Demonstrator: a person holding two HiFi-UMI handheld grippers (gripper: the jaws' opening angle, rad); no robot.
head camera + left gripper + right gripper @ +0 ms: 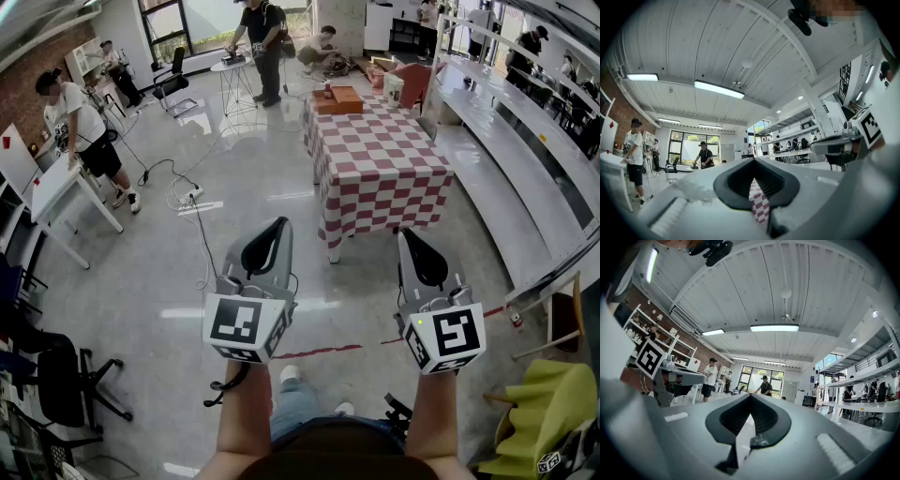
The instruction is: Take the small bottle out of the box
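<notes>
A brown cardboard box (343, 97) stands at the far end of a table with a red-and-white checked cloth (375, 164), well ahead of me. No small bottle can be made out from here. Both grippers are held over the grey floor, short of the table. My left gripper (281, 223) has its jaws together with nothing between them; in the left gripper view (752, 159) the checked cloth (759, 208) shows through the gap behind the tips. My right gripper (405, 234) is likewise shut and empty, its tips meeting in the right gripper view (751, 394).
A white tub (394, 87) sits by the box. Long white benches (525, 150) run along the right. A white table (56, 187) with a person stands left, cables (187, 197) lie on the floor, black office chairs (56, 384) at lower left, a yellow-green chair (544, 412) at lower right.
</notes>
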